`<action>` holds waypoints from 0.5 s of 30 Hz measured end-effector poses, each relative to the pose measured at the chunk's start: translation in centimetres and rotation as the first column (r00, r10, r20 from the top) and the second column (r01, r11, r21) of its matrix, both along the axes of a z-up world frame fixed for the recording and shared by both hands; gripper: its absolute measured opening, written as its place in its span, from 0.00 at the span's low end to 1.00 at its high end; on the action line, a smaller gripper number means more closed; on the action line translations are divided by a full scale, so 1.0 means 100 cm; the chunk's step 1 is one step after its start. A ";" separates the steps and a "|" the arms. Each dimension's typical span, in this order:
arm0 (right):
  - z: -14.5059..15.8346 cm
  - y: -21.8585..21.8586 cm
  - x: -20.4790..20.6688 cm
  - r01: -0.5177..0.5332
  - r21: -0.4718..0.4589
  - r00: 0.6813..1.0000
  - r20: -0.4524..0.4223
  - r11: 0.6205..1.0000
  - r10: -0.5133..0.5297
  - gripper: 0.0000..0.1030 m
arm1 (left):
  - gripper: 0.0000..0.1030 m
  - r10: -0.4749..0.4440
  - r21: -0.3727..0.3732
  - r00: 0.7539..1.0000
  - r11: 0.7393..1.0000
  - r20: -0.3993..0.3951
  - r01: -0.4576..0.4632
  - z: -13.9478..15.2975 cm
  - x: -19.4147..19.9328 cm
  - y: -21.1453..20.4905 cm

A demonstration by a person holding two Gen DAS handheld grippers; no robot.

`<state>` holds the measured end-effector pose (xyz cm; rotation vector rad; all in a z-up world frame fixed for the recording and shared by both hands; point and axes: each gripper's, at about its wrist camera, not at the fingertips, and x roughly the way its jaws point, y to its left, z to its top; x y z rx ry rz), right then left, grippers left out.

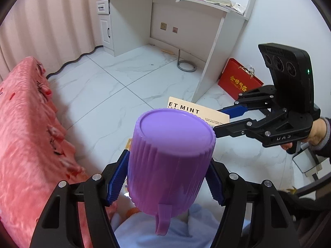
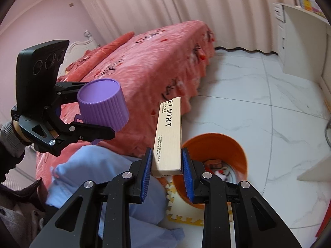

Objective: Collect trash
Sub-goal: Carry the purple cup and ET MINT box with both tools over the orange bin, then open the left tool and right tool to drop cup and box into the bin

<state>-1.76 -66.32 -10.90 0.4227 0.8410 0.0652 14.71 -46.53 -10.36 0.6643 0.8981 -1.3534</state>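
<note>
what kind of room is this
Most likely a bedroom in a home. A bed with a pink-red patterned cover fills one side, a white built-in desk with a cupboard stands by the wall, and pale curtains hang to the marble-look tile floor.

The right gripper [image 2: 166,166] clamps a cream box [image 2: 168,136] marked "MINT" above an orange bin [image 2: 231,144] on the tiled floor [image 2: 269,103]. At left, the left gripper [image 2: 91,113] grips a purple cup [image 2: 102,105] before the pink bed [image 2: 155,62].
</note>
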 end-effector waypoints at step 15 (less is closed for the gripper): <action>-0.095 -0.039 0.041 0.118 0.064 0.985 -0.136 0.991 -0.108 0.51 | 0.67 0.008 0.071 0.995 0.997 -0.102 -0.001 -0.048 0.015 -0.046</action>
